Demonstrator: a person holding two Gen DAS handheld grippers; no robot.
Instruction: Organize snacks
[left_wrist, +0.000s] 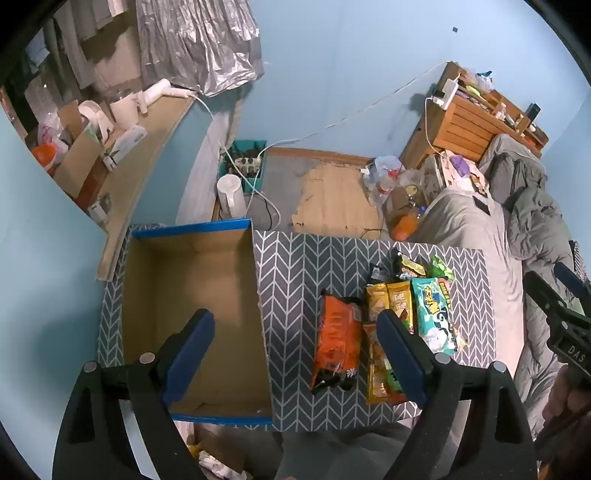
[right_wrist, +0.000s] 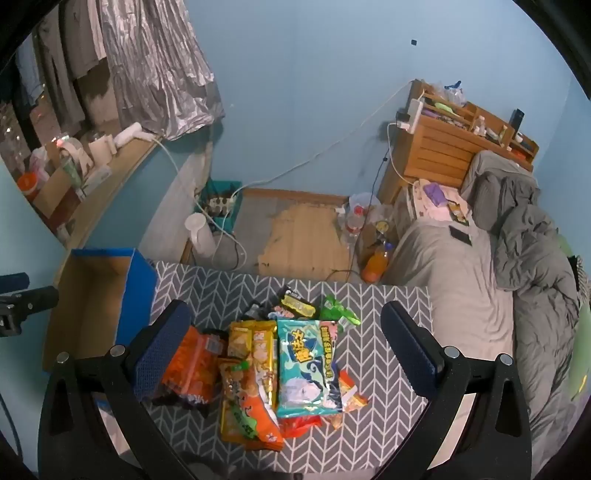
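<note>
Here both grippers, left and right, hover wide apart and empty above the table, where about eight snack packets lie heaped beside one empty box. The step is best done by closing on a single top packet, such as the teal one, gripping across its flat edge.

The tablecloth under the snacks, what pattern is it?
Grey tablecloth with a white herringbone pattern, clearest in the right wrist view.
</note>
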